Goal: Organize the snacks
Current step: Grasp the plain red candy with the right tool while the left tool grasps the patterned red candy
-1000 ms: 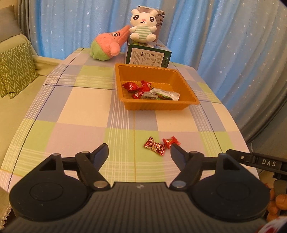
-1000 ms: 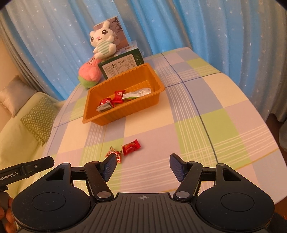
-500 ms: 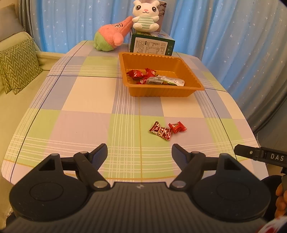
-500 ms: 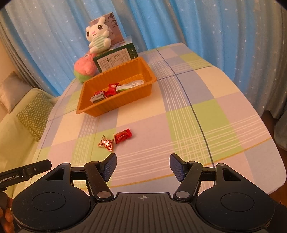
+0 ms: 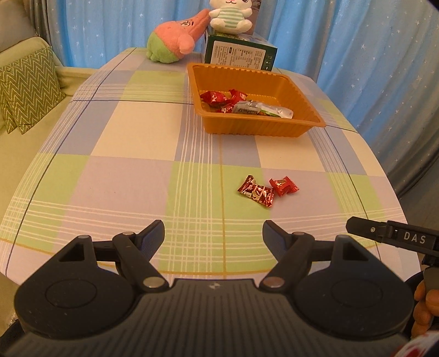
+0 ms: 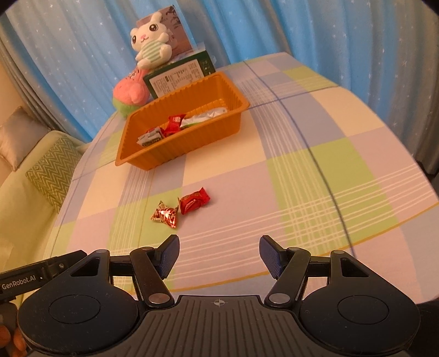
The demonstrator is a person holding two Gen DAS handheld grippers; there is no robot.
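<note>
Two red wrapped candies lie side by side on the checked tablecloth: a foil one (image 5: 256, 191) (image 6: 164, 214) and a plain red one (image 5: 283, 186) (image 6: 193, 200). Beyond them stands an orange tray (image 5: 227, 129) (image 6: 192, 142) holding several wrapped snacks. My left gripper (image 5: 213, 232) is open and empty, just short of the candies, which lie ahead and slightly right of it. My right gripper (image 6: 219, 254) is also open and empty, with the candies ahead and to its left. Each gripper's edge shows in the other's view.
A green box (image 5: 240, 55) with a white bunny plush (image 5: 230, 13) on top stands behind the tray, a pink and green plush (image 5: 172, 41) beside it. A sofa with a zigzag cushion (image 5: 27, 88) is at the left. Blue curtains hang behind the table.
Both views have dropped and pulled back: the candies and tray now sit farther up the frames, and the table's near edge has come into sight. Jaw widths look the same.
</note>
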